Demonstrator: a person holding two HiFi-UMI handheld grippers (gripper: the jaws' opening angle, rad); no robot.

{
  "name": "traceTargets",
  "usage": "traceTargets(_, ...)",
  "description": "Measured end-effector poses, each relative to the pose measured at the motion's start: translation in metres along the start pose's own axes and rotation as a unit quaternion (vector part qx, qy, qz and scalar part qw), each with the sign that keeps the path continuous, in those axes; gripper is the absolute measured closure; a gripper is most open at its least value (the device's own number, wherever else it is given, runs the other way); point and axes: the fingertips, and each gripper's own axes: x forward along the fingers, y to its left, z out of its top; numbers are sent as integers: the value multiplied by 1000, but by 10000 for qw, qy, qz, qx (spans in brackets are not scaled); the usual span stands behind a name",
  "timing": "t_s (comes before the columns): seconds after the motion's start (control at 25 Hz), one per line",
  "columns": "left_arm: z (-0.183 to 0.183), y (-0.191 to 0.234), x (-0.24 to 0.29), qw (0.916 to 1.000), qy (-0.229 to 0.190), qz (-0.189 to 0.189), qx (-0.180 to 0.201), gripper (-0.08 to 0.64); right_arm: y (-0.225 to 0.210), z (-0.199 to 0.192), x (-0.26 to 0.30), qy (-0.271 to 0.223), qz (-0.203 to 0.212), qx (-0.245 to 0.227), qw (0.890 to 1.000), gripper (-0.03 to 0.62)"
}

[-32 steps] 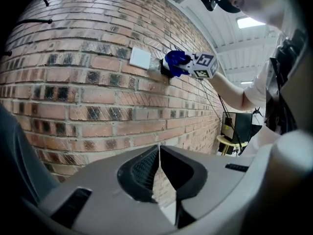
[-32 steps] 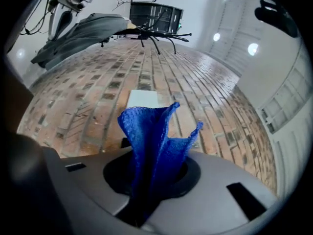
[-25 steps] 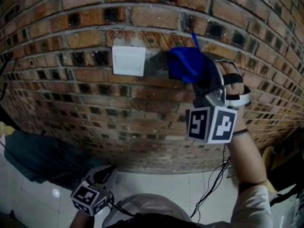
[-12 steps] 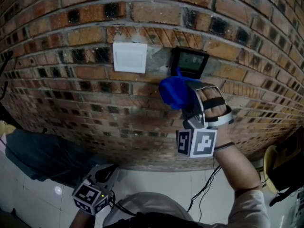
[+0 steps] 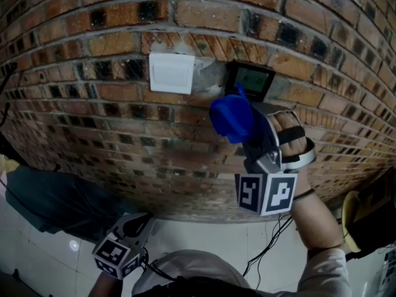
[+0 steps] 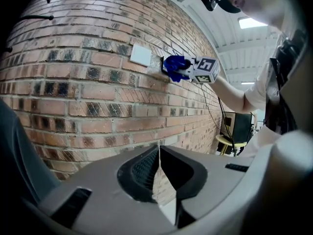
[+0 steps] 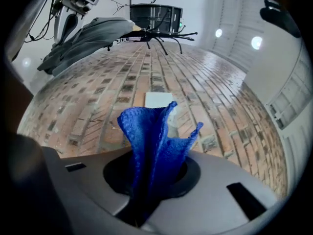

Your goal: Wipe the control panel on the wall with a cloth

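Crumpled blue cloth (image 5: 230, 116) is pinched by the right gripper (image 7: 152, 175) just below the dark control panel (image 5: 249, 80), right of a white switch plate (image 5: 171, 73). The left gripper (image 6: 159, 155) is held closed and empty.

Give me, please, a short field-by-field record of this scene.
wall: brick wall
control panel: dark, with a small screen, mounted on the wall
white plate: left of the panel
right gripper: shut on a blue cloth
cloth position: at the panel's lower left corner; contact unclear
left gripper: jaws together, empty, held low
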Motion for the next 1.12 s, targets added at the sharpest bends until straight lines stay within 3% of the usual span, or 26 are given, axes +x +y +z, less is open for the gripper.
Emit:
traceTargets(0.16, -2, -3, 3, 10000, 20, -50, -4, 557, -54, -6, 3, 30, -522, 81, 9986, 506)
traceTargets(0.32, -4, -4, 5, 10000, 42, -78, 31, 556, -71, -15, 15, 154, -653, 46, 9977, 506)
traceTargets(0.8, -5, -1, 2, 10000, 19, -14, -19, 556, -4, -12, 18, 191, -302, -122, 9993, 506)
traceTargets(1.12, -3, -5, 1, 10000, -8, -46, -40, 557, 49, -19, 25, 268, 246, -74, 9993, 506)
